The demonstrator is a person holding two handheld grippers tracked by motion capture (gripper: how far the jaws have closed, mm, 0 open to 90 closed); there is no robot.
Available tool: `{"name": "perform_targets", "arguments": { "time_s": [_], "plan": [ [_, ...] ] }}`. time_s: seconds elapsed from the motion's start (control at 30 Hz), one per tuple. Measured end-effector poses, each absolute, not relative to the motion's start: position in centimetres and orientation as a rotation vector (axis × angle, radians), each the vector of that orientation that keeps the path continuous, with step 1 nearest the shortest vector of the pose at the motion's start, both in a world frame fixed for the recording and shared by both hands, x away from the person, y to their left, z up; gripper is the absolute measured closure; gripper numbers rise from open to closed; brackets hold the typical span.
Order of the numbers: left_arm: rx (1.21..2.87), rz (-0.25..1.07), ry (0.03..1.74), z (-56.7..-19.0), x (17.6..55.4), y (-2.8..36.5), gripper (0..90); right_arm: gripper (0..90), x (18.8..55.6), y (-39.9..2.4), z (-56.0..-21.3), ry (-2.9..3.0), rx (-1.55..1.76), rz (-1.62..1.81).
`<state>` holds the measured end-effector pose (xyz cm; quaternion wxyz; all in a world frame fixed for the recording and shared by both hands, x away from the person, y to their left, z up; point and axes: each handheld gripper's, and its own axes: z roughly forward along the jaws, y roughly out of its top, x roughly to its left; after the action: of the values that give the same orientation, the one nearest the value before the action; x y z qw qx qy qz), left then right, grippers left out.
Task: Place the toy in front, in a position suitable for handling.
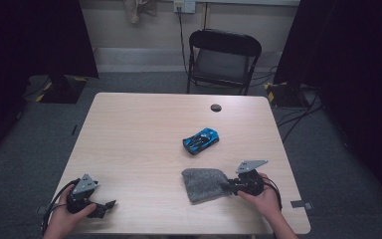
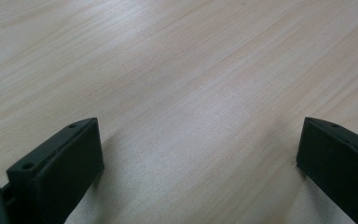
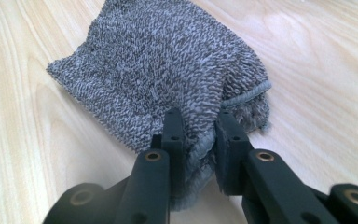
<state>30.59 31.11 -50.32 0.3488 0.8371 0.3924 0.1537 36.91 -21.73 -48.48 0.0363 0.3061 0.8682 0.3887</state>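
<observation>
The right gripper (image 3: 199,126) pinches the near edge of the grey terry cloth (image 3: 168,70), likely mid-drag or lift, with the blue toy car (image 1: 201,140) beyond it, while the left gripper (image 2: 198,154) rests wide open over bare table (image 2: 191,70).

The bench (image 1: 129,144) has a light wood-grain top. A blue and black toy car (image 1: 201,141) lies right of its centre. A grey knitted cloth (image 1: 203,183) lies near the front edge. A small dark round disc (image 1: 216,107) sits near the far edge.
</observation>
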Motion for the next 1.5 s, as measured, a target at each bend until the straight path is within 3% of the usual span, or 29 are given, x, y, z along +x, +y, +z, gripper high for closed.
{"name": "perform_targets", "arguments": {
  "time_s": [0.03,0.1,0.13,0.2,0.37,0.73,0.8,0.83,0.9,0.93,1.23,1.5],
  "plan": [
    [2.170,0.398,1.017,-50.3,30.6,31.1,0.0,76.4,36.9,-21.7,-48.5,2.666,0.940,1.194],
    [2.171,0.397,1.019,-50.3,30.6,31.1,0.0,64.9,36.7,-22.0,-48.5,2.667,0.884,1.194],
    [2.169,0.401,1.019,-50.3,30.6,31.1,0.0,64.9,36.7,-22.0,-48.5,2.667,0.884,1.194],
    [2.172,0.400,1.019,-50.3,30.6,31.1,0.0,43.0,36.8,-22.3,-48.5,2.644,0.884,1.194],
    [2.162,0.404,1.030,-50.3,30.6,31.0,0.0,17.0,37.0,-24.0,-47.9,2.617,0.852,1.167],
    [2.206,0.378,1.048,-49.8,31.0,30.5,1.5,14.5,36.1,-25.6,-49.6,2.650,0.776,1.084],
    [2.205,0.385,1.048,-49.6,31.2,30.3,7.2,13.7,36.0,-25.6,-49.8,2.642,0.729,1.087],
    [2.208,0.388,1.037,-49.3,31.3,30.2,21.7,13.2,35.9,-25.7,-50.0,2.629,0.729,1.109],
    [2.227,0.390,1.027,-49.0,31.5,29.8,21.1,12.9,35.8,-25.7,-50.0,2.624,0.731,1.113],
    [2.241,0.402,1.030,-48.8,31.6,29.6,16.1,12.4,35.7,-25.8,-50.1,2.614,0.734,1.127],
    [2.250,0.378,0.975,-45.6,33.3,26.2,16.9,11.8,35.6,-25.7,-50.2,2.605,0.748,1.123],
    [2.211,0.277,0.920,-45.1,36.9,22.3,16.4,11.8,35.6,-25.7,-50.2,2.603,0.751,1.123]
  ]
}}
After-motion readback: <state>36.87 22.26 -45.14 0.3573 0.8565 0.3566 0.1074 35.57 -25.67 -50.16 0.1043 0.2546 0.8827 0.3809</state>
